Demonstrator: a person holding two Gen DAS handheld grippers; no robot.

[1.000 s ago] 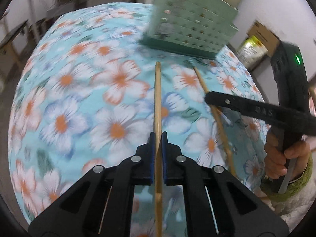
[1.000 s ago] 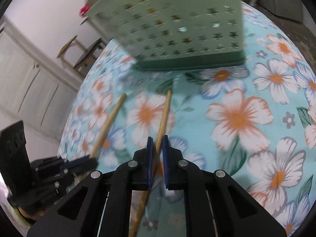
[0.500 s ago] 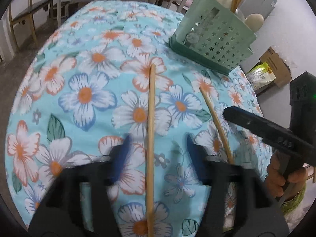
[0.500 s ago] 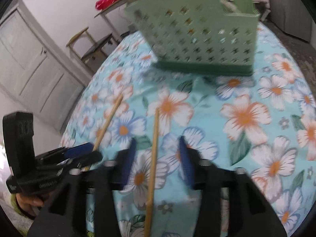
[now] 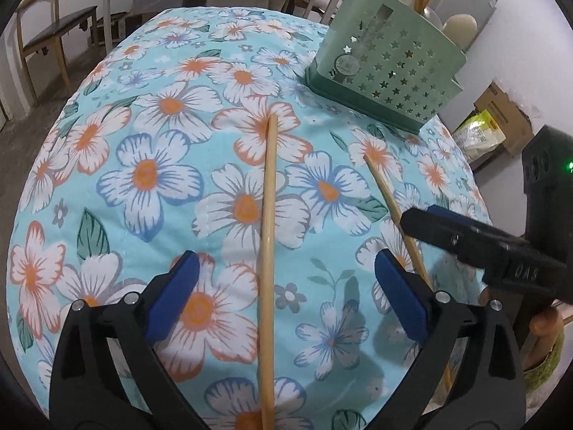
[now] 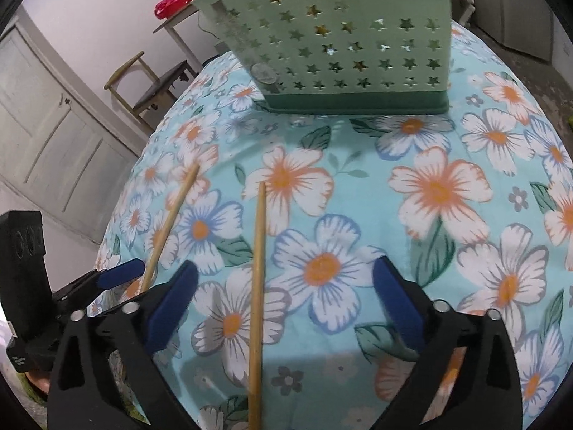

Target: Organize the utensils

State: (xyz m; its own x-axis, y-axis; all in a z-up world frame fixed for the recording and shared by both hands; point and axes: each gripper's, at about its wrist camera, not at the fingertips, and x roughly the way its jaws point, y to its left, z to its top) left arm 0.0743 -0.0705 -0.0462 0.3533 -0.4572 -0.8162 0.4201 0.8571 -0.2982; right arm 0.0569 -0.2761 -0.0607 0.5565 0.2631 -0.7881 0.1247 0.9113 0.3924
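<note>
Both grippers apart, two chopsticks flat on the desk.

Left wrist: left gripper [image 5: 284, 290] jaws wide apart, chopstick [image 5: 266, 251] lying on the floral desk [image 5: 143, 143] between them, untouched; green caddy [image 5: 386, 68] well ahead, right gripper [image 5: 426, 225] beside a second chopstick [image 5: 390, 208].
Right wrist: right gripper [image 6: 284, 290] jaws wide apart, that second chopstick [image 6: 257, 286] lying between them; the first chopstick [image 6: 172, 218] lies left, by the left gripper [image 6: 118, 272].

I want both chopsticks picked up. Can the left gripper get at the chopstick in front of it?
Probably yes: the left gripper is open, its fingers straddle the chopstick on the tablecloth, nothing between.
</note>
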